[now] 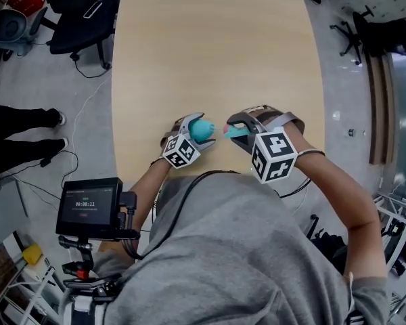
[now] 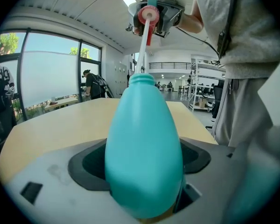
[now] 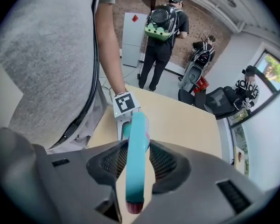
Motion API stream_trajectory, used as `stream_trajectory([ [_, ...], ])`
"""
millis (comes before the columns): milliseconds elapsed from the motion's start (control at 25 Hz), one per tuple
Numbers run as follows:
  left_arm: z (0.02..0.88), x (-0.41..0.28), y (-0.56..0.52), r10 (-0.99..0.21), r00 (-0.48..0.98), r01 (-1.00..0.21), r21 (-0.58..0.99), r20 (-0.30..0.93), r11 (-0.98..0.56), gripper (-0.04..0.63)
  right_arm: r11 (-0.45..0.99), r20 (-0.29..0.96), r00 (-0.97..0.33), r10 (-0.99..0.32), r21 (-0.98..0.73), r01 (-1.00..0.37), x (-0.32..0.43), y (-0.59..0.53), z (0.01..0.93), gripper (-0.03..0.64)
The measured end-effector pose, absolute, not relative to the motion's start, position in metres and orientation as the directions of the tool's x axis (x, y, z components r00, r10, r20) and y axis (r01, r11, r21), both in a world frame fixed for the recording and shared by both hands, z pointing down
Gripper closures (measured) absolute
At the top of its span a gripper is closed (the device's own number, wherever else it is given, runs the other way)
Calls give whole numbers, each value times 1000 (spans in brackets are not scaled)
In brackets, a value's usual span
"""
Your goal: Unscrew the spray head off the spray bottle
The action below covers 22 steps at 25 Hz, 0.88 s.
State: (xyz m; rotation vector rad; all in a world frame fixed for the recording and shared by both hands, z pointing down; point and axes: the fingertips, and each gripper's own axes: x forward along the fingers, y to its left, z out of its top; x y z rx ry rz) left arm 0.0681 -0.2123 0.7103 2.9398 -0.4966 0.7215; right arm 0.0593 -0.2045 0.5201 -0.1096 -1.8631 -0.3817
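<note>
My left gripper [image 1: 191, 133] is shut on the teal spray bottle [image 1: 203, 128], holding it just above the table near the front edge. In the left gripper view the bottle [image 2: 143, 153] fills the space between the jaws, its open neck [image 2: 142, 78] pointing away. A white dip tube [image 2: 141, 55] runs from the neck to the spray head [image 2: 148, 15], which is lifted clear of the neck. My right gripper [image 1: 238, 130] is shut on that spray head [image 1: 234, 132]. The teal head [image 3: 136, 157] lies lengthwise between the right jaws, with the left gripper's marker cube [image 3: 126, 103] beyond it.
The light wooden table [image 1: 216, 53] stretches away from me. Black office chairs [image 1: 81, 12] stand off its far left corner and a person's legs [image 1: 20, 137] are at the left. A small screen on a stand [image 1: 91, 207] sits at my lower left. People stand in the room beyond.
</note>
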Motion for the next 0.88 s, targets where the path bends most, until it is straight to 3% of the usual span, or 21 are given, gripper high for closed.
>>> stream_trajectory([
  [440,729,47,-208,-325,822,-373,11,467,-928,178,954,898,-361,-250,293,69,87,-224,491,476],
  [880,718,49,-206,-312,839,-356,14,446,-935,176,929,908,-202,-366,368,-32,129,-246,615,476],
])
